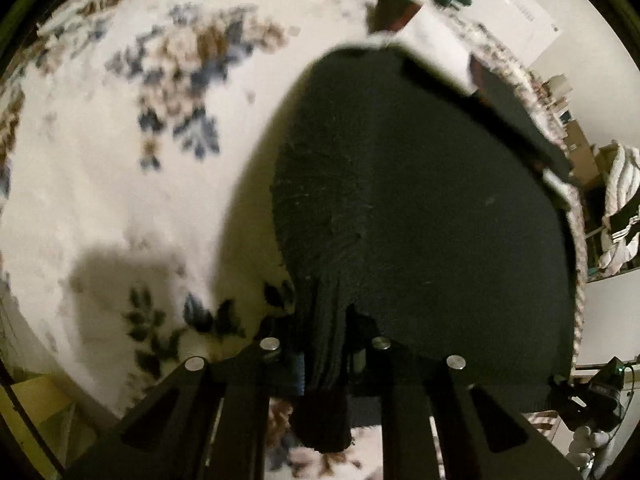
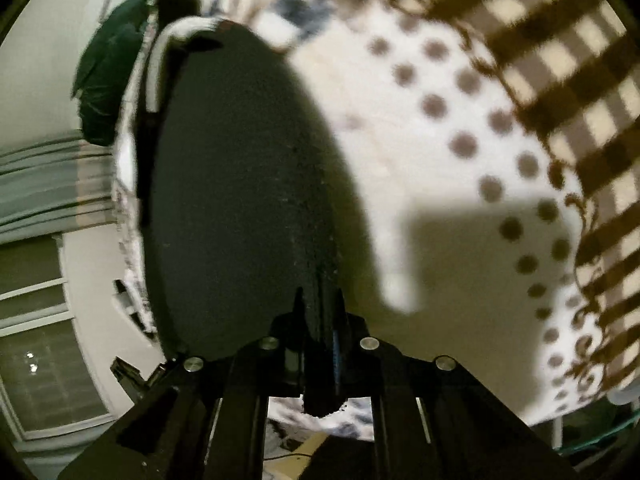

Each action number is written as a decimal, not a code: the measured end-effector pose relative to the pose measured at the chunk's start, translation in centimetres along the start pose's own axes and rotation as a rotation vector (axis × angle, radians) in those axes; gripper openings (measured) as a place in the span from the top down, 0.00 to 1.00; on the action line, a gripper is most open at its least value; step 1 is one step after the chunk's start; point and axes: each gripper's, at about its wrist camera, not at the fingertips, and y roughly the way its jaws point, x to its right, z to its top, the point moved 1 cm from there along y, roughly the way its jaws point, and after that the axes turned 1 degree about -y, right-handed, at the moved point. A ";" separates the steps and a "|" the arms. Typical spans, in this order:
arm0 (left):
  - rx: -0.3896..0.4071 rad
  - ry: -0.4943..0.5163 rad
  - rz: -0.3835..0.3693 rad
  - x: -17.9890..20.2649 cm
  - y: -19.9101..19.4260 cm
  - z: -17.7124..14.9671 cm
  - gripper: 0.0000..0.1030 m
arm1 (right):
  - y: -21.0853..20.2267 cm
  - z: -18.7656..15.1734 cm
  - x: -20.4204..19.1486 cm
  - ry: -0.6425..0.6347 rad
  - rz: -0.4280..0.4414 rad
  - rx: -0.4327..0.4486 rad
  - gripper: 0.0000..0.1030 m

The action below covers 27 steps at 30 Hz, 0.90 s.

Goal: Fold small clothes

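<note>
A dark, almost black small garment (image 1: 420, 208) hangs lifted between my two grippers, with a white band (image 1: 436, 44) at its far edge. My left gripper (image 1: 325, 344) is shut on a bunched edge of the garment, which drops down between the fingers. In the right wrist view the same dark garment (image 2: 240, 184) stretches away, and my right gripper (image 2: 320, 312) is shut on its near edge. White trim (image 2: 160, 52) shows at its far end.
Under the garment lies a white bedspread with blue and brown flowers (image 1: 120, 140). The right wrist view shows a white polka-dot fabric (image 2: 460, 152) and a brown checked fabric (image 2: 560, 60). A dark green cushion (image 2: 108, 80) and a window (image 2: 40, 360) are at the left.
</note>
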 end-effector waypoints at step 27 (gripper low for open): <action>0.181 -0.049 -0.241 15.9 6.2 41.3 0.89 | 0.0 35.7 -35.9 -0.163 0.074 0.341 0.91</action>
